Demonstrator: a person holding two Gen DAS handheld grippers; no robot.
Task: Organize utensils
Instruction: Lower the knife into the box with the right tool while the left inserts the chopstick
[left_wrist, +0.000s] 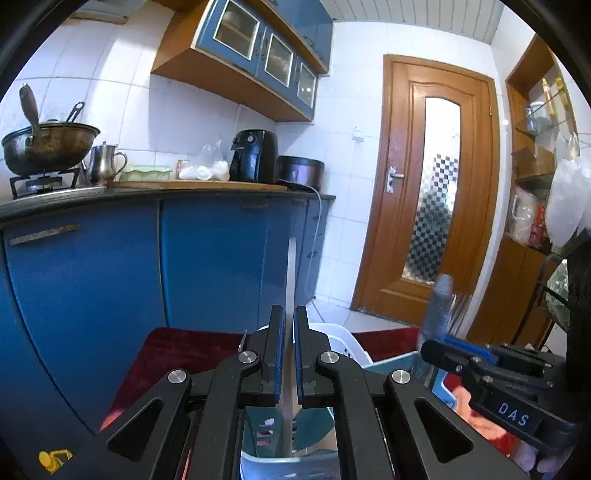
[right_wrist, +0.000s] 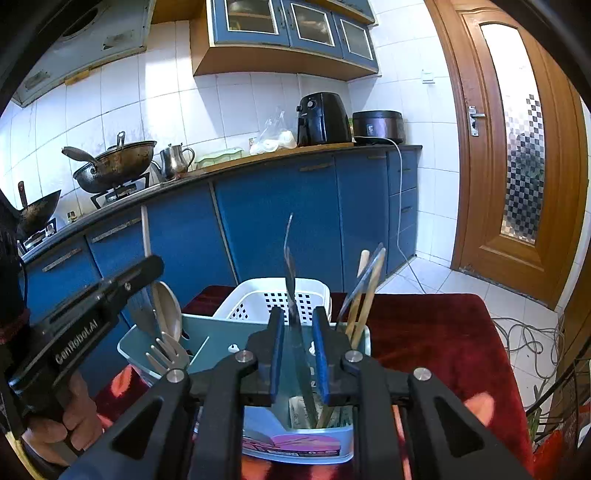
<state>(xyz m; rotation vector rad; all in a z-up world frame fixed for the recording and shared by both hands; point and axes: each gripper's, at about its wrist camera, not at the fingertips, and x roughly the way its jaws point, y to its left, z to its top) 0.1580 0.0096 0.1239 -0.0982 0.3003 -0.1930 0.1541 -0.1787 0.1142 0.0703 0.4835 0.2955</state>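
Observation:
My left gripper (left_wrist: 290, 317) is shut on a flat silver utensil handle (left_wrist: 291, 273) that stands upright above the teal utensil caddy (left_wrist: 314, 424). In the right wrist view that gripper (right_wrist: 151, 266) holds the handle over the caddy's left compartment, where a spoon (right_wrist: 168, 310) and a fork (right_wrist: 166, 354) stand. My right gripper (right_wrist: 299, 317) has its jaws a little apart around a thin silver utensil (right_wrist: 290, 266) that stands in the caddy's (right_wrist: 221, 332) middle compartment. Chopsticks (right_wrist: 364, 291) lean in the right compartment.
A white perforated basket (right_wrist: 273, 299) stands behind the caddy on a dark red cloth (right_wrist: 436, 332). Blue kitchen cabinets (right_wrist: 277, 210) with pans, a kettle and an air fryer lie beyond. A wooden door (right_wrist: 517, 147) is at the right, cables on the floor.

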